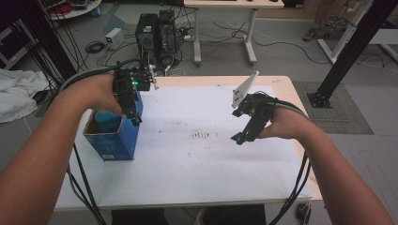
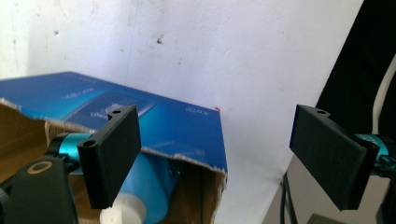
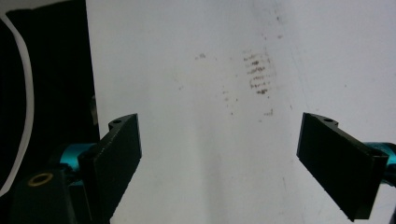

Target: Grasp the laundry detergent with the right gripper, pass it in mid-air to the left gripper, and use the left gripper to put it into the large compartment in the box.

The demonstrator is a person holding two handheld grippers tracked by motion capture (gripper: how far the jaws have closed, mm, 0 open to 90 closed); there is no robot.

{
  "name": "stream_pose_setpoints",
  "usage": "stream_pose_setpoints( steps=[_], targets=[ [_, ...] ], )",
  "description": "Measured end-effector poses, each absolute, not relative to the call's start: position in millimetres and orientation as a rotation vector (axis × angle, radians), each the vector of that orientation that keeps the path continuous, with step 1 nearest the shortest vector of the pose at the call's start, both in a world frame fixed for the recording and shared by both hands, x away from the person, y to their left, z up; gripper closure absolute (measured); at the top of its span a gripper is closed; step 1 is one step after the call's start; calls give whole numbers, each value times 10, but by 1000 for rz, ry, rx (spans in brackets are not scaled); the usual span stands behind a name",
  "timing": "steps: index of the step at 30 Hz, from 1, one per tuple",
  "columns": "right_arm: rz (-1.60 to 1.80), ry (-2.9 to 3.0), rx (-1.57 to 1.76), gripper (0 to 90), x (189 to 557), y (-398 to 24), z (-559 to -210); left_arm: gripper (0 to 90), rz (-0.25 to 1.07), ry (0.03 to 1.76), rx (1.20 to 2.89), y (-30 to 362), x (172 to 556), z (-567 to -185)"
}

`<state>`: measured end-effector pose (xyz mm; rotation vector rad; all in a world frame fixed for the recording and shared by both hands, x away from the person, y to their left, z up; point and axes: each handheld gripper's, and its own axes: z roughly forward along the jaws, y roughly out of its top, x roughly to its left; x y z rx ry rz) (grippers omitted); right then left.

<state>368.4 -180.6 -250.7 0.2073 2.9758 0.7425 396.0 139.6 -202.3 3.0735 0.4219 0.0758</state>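
A blue cardboard box stands open-topped at the table's left side; its blue wall and torn brown rim show in the left gripper view. Inside it lies a blue bottle with a white cap. My left gripper hovers over the box's right rim, open, one jaw above the box's inside, the other beyond its outer wall. My right gripper hangs open above the white sheet, right of centre, with nothing between its jaws.
A white sheet covers the tabletop, with a patch of brown smudges near its middle, also seen as marks. Computer towers and cables stand on the floor behind the table. White cloth lies far left.
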Motion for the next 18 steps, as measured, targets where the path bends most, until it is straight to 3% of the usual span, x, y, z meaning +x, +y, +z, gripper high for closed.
stream_pose_setpoints(
  steps=[18],
  targets=[
    [461, 3079, 240, 130, 4028, -1641, -2680, 165, 54, 324, 3087, 1162, 4090, -2292]
  ],
)
